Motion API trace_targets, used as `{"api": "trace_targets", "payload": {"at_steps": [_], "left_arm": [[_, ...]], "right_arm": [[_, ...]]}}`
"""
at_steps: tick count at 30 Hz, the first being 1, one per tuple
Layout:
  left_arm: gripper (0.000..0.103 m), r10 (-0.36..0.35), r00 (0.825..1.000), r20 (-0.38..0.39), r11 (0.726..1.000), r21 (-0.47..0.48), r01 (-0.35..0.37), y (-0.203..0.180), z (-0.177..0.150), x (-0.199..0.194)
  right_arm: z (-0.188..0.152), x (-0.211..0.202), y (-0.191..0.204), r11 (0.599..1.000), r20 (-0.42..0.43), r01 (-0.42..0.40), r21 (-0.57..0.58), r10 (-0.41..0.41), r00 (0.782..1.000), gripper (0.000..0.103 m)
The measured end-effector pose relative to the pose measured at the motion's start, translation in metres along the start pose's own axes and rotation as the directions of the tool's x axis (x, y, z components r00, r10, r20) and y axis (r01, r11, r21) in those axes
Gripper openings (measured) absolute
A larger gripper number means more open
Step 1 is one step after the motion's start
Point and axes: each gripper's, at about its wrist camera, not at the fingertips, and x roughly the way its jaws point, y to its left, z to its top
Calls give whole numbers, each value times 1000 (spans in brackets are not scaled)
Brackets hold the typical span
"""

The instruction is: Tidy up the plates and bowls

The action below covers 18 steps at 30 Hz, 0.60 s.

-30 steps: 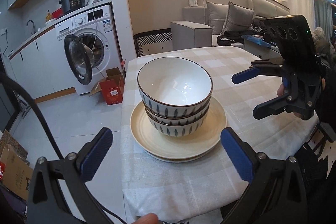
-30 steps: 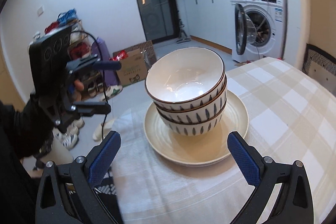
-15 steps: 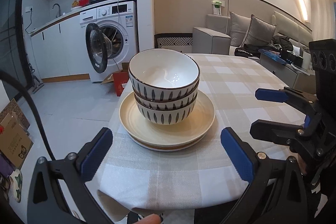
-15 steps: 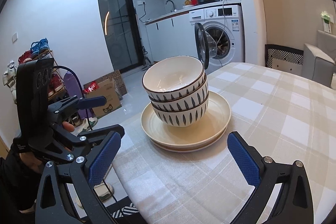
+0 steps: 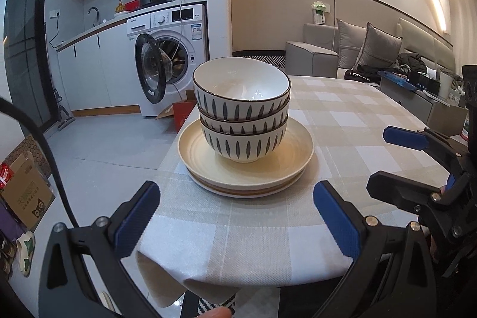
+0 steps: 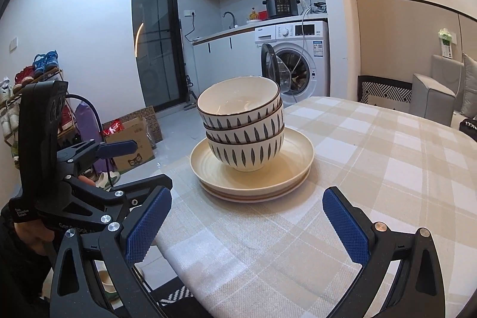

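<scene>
The lower plate [image 5: 247,190] shows only its rim, and both lower bowls' [image 5: 244,121] insides are hidden.

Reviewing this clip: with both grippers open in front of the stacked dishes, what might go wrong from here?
1. The three bowls stack tall on the plates; a careless grab at the top bowl might tip the lower ones.
2. The plates sit near the table edge on a loose tablecloth; snagging the cloth might drag them off.
3. The left gripper and right gripper approach closely and may collide.
</scene>
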Motion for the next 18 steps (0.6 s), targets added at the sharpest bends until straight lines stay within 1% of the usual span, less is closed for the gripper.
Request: {"api": "trace_targets", "payload": {"at_steps": [3,6,9,18], "left_arm": [[103,4,1000,7,1000,3,-4,-2,-3,1],[103,7,1000,8,1000,8,-7,-5,-4,1],[103,6,1000,13,1000,9,-7,-7,-5,0],[103,28,1000,8,999,-22,-28,-4,-10,2]], "right_arm": [[-2,-1,-2,1000,6,-3,17,3,1000,103],[-1,1,-2,1000,6,10,13,-10,1000,103],[1,1,-3,1000,15,7,17,-7,1000,103],[0,1,-1,1000,15,10,10,-11,1000,103]]}}
